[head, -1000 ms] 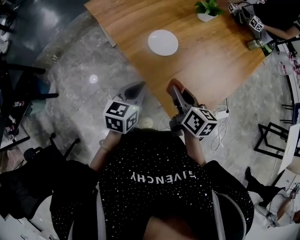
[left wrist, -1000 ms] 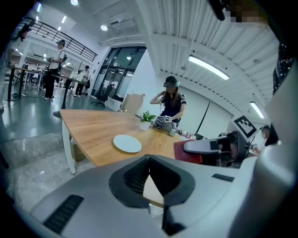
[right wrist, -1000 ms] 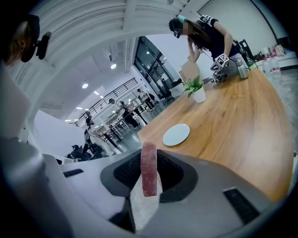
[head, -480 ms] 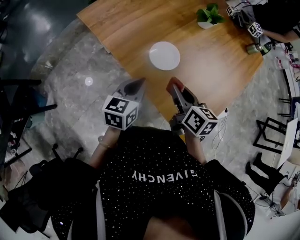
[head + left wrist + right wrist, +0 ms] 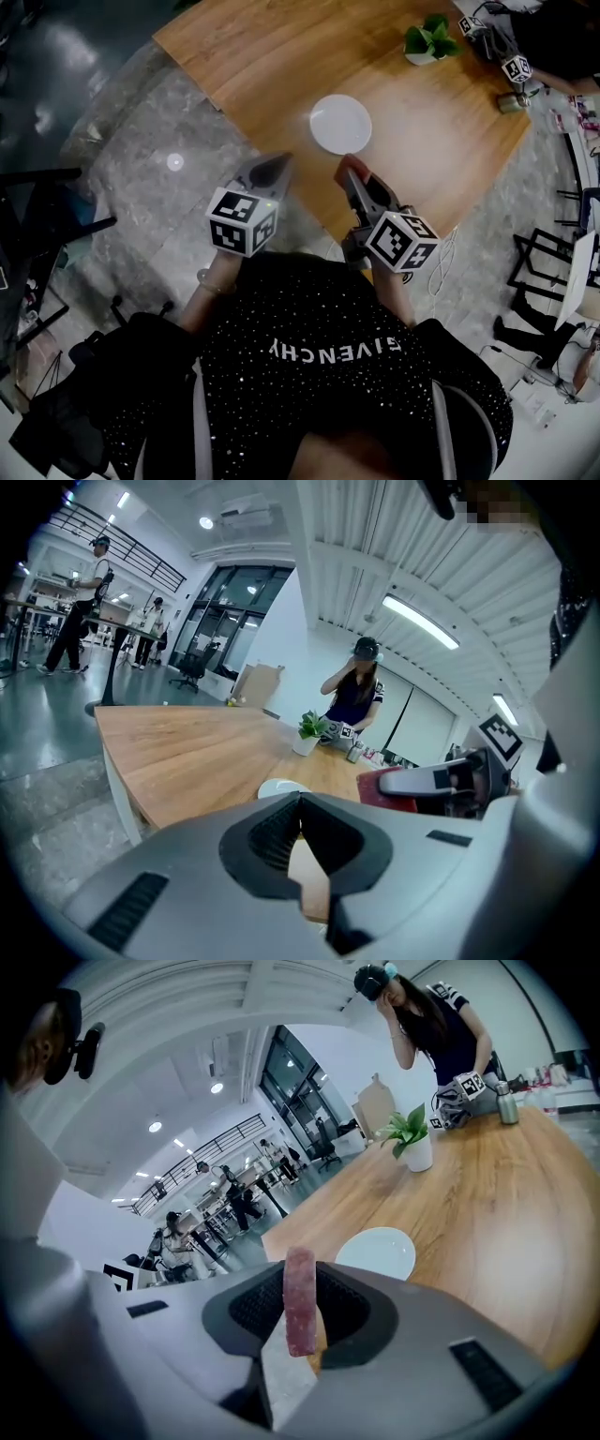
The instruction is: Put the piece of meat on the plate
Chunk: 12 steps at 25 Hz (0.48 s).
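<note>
A white plate lies on the wooden table, a short way in from its near edge. My right gripper hangs over that edge, just short of the plate, and is shut on a reddish piece of meat. The meat stands upright between the jaws, with the plate ahead and a little right. My left gripper is beside it over the floor, left of the table's edge. Its jaws meet at the tips with nothing between them. From there the plate and the meat show.
A potted plant stands at the table's far side. Another person sits there with marker-cube grippers and a metal bottle. Grey stone floor lies to the left, cables and chair frames to the right.
Both grippers have gone forward toward the table. The plate now sits much closer to the right gripper's tips. The meat stays gripped.
</note>
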{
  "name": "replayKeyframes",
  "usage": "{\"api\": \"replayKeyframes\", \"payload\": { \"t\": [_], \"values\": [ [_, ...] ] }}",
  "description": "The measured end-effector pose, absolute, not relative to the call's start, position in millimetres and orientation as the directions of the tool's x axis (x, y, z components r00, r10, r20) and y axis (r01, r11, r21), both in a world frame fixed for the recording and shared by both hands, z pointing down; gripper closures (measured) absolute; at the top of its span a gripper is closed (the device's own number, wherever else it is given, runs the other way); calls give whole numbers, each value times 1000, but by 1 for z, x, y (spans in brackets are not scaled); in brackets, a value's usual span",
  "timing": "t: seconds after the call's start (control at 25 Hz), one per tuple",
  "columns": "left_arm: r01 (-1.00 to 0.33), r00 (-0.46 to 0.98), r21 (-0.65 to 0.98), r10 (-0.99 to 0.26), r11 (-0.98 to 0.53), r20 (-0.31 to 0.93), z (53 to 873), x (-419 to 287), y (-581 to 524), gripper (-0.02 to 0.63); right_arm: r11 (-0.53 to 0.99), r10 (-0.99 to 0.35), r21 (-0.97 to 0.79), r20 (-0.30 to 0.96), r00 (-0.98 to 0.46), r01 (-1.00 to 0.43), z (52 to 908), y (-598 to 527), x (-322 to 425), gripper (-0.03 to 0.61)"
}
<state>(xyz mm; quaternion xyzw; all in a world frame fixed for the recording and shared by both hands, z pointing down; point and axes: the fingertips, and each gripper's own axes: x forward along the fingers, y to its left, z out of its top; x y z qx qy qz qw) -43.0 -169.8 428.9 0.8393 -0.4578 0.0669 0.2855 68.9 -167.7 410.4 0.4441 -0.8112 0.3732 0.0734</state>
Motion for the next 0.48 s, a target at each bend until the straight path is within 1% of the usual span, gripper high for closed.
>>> {"api": "replayKeyframes", "payload": {
  "t": [0.32,0.48],
  "values": [
    [-763,632,446,-684,-468,364,436,-30,-195,604,278,-656,-537,499,-566,-796,423,-180,68,480],
    [-768,618,476,-694,-429,370,445,-33,-201,604,287,-646,-537,504,-574,-794,430,-202,70,480]
  ]
}}
